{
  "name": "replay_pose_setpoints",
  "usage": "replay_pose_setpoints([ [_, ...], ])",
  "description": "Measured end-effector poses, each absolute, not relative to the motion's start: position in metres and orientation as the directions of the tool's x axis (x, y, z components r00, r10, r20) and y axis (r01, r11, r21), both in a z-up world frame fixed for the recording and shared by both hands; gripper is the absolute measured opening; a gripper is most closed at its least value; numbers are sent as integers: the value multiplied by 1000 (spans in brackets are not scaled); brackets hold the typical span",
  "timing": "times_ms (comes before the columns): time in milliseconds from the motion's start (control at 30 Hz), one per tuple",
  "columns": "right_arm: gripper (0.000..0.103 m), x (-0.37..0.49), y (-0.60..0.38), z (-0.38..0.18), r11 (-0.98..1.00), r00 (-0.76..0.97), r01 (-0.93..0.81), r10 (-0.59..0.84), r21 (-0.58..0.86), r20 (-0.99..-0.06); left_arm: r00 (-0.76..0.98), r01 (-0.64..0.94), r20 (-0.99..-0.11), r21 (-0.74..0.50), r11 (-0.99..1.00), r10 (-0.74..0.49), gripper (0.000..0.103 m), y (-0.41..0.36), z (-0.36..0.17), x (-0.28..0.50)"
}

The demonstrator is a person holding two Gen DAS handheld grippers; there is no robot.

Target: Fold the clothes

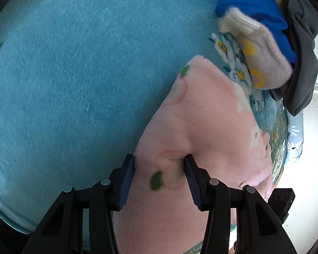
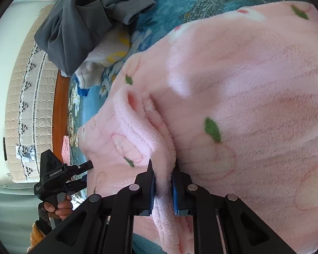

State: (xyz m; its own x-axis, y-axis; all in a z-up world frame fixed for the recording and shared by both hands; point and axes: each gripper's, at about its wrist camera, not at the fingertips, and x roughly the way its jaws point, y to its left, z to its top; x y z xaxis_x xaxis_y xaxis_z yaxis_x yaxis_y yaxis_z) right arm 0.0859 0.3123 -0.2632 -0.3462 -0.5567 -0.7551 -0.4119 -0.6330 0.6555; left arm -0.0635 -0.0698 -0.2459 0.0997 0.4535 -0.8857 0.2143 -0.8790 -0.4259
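- Right gripper (image 2: 162, 182) clamps a doubled edge of the pink fleece garment (image 2: 243, 105) — folding is underway.
- Left gripper (image 1: 160, 169) straddles it, jaws apart.
- Unfolded pile (image 1: 265, 31) at two o'clock remains.

A fuzzy teal blanket with white and yellow flower print (image 1: 74, 74) covered the bed. Beyond the blanket's edge ran an orange-brown wooden rail (image 2: 60, 105), and past that rail stood a beige quilted cover with black-and-white lace trim (image 2: 27, 110).
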Motion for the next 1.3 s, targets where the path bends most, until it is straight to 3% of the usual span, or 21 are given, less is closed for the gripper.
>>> replay_pose_setpoints([
  [133,14,88,312,-265,-624,-352,-417,-560,661,-750,105,216,-885,-424,-879,453,46,-69,-247,-62],
  [267,14,89,312,-265,-621,-353,-422,-559,661,-750,97,199,-887,-427,-882,451,23,-65,-245,-62],
  [367,14,89,311,-264,-625,-352,-421,-555,657,-754,87,182,-890,-427,-886,447,17,-62,-243,-62],
  [733,14,75,284,-240,-649,-348,-374,-563,662,-749,-27,91,-908,-420,-903,419,12,-80,-194,-83],
  [1133,14,-9,158,-216,-613,-277,-202,-713,764,-645,-167,118,-930,-348,-930,327,12,-217,-148,-123],
  [1300,14,-27,108,-222,-643,-223,-159,-716,749,-662,-170,129,-923,-369,-920,346,13,-263,-169,-125],
])
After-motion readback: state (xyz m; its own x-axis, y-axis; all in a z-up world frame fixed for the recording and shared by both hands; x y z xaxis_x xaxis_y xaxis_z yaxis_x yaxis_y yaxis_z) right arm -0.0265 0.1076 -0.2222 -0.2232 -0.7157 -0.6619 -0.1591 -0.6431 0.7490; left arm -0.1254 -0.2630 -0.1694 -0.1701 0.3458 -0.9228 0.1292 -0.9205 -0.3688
